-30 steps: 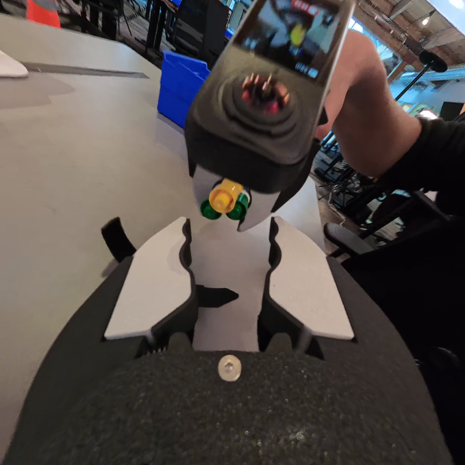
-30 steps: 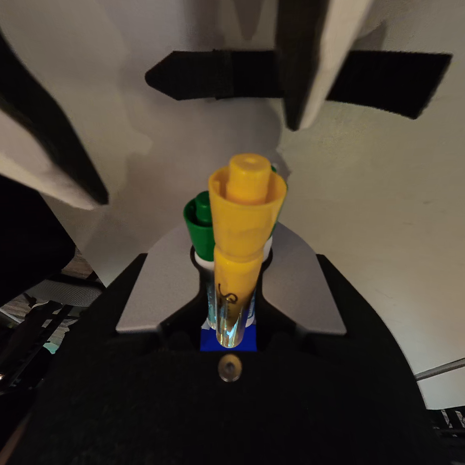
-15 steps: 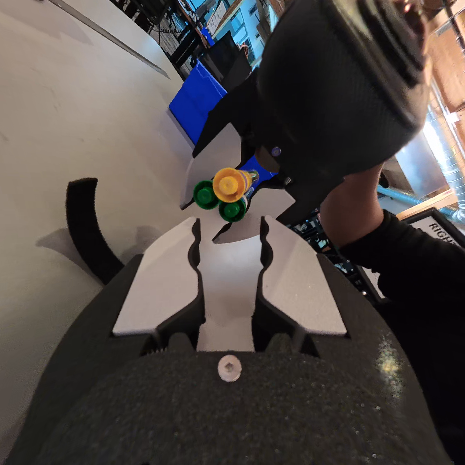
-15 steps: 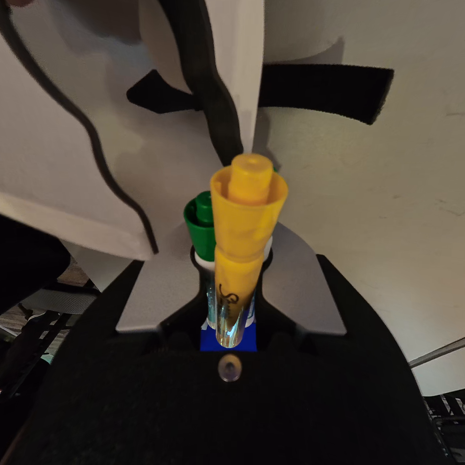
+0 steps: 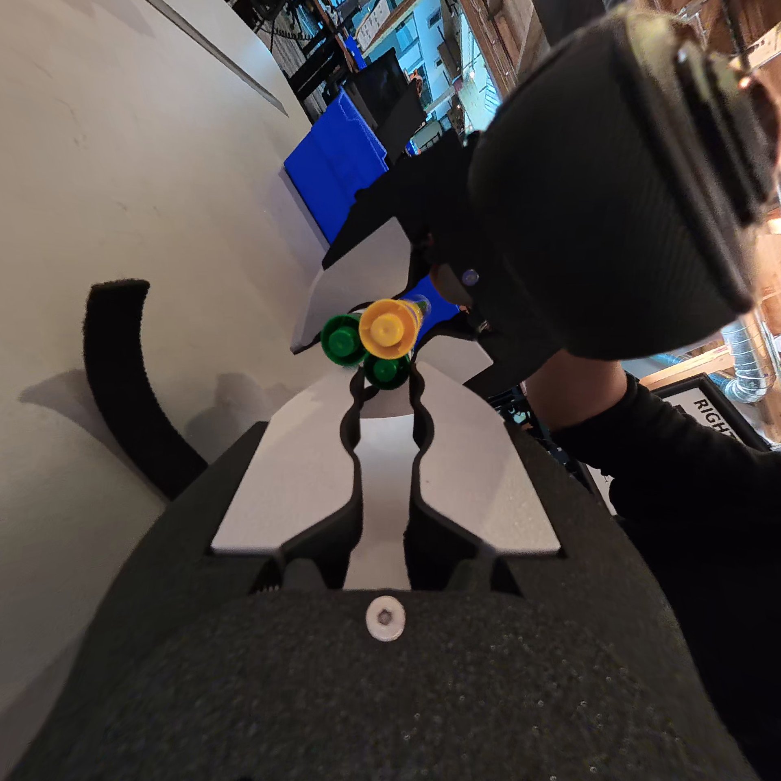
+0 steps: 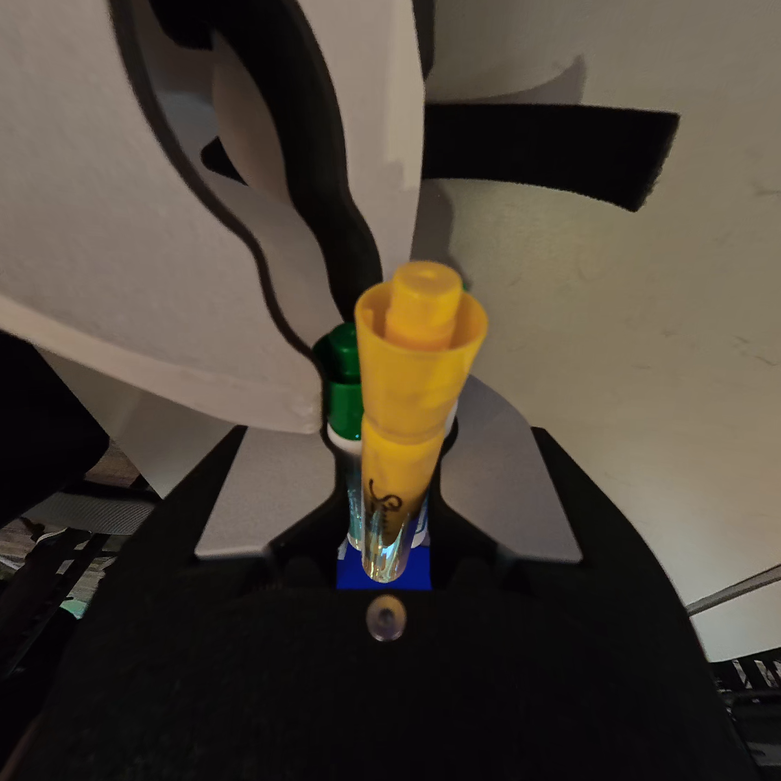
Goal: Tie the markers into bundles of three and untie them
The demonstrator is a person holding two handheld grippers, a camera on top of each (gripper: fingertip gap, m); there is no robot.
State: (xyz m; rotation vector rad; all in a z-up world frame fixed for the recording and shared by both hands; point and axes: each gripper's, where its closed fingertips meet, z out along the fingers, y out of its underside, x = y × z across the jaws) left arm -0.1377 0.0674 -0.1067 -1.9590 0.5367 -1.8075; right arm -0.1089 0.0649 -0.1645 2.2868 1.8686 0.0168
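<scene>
My right gripper (image 6: 393, 422) is shut on three markers held as a bunch above the table: a yellow marker (image 6: 416, 380) in front and green markers (image 6: 342, 380) behind it. In the left wrist view their caps face me: yellow (image 5: 386, 327), green (image 5: 340, 340) and green (image 5: 384, 372). My left gripper (image 5: 386, 378) is open, with its jaws fairly narrow. Its fingertips flank the lower green cap. A black strap (image 5: 118, 380) lies curled on the table to the left. It also shows in the right wrist view (image 6: 549, 156), behind the left gripper's fingers (image 6: 169, 253).
A blue bin (image 5: 334, 169) stands at the table's far edge behind the right gripper. A person's arm in a black sleeve (image 5: 676, 486) holds the right gripper on the right. The pale table (image 5: 126, 190) stretches to the left. There is about 6 cm between the tips of the two grippers.
My left gripper has moved up to the marker caps and its jaws have narrowed. The right gripper has kept hold of the three markers.
</scene>
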